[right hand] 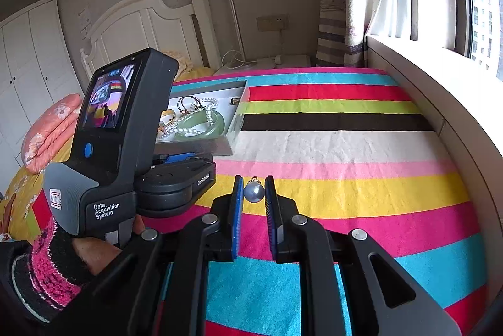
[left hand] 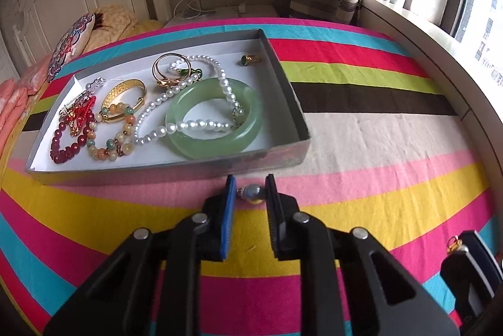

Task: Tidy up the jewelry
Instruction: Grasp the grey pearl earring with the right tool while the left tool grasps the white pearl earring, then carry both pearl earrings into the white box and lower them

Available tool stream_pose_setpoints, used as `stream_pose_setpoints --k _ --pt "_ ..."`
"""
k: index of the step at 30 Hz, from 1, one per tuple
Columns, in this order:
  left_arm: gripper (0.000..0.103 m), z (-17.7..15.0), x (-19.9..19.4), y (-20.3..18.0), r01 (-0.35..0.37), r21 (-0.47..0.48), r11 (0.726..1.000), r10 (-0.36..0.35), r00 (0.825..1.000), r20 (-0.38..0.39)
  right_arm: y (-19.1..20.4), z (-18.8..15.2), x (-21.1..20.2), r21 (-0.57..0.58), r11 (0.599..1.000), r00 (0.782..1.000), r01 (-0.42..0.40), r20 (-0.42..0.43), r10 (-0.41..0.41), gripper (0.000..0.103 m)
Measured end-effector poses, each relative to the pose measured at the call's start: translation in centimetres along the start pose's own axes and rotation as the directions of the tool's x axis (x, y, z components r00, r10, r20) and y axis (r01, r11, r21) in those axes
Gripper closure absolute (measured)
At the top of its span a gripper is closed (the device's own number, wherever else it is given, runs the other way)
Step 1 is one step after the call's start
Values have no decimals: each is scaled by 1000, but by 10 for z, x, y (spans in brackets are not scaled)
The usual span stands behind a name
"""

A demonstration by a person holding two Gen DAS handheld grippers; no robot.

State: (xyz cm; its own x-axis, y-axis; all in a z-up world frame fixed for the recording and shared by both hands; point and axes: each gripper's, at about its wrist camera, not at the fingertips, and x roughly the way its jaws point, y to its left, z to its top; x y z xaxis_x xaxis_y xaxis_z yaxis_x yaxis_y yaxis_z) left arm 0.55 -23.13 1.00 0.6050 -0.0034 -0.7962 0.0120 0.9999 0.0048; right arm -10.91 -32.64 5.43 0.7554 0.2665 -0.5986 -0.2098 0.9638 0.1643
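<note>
Right claw (right hand: pixel 254 194) is gripping a grey pearl earring (right hand: pixel 254 193) over the striped bedspread (right hand: pixel 330 147); left claw unit (right hand: pixel 125 131) is sitting beside it, partly blocking the jewelry box (right hand: pixel 232 128).

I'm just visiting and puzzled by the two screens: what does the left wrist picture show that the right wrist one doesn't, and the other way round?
Only the left wrist view shows the red bead bracelet and the left side of the box, with the left gripper around a grey pearl earring.

Only the right wrist view shows the white wardrobe, the left device's screen and the hand holding it, which hide part of the box.

Both show the striped bedspread, green bangle, pearl necklace and the right gripper with its pearl earring.
</note>
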Motion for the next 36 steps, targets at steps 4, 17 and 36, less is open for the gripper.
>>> stream_pose_setpoints --k 4,17,36 --pt "85 -9 -6 18 128 -23 992 -128 992 1 -1 -3 -5 2 1000 1000 9 2 -9 88" --pt "85 -57 -62 101 305 -8 952 -304 949 80 35 -22 12 -84 996 997 2 -70 -8 89" --pt "85 -42 -114 215 212 -58 976 -191 949 252 134 15 31 -208 972 994 -110 -41 104 89"
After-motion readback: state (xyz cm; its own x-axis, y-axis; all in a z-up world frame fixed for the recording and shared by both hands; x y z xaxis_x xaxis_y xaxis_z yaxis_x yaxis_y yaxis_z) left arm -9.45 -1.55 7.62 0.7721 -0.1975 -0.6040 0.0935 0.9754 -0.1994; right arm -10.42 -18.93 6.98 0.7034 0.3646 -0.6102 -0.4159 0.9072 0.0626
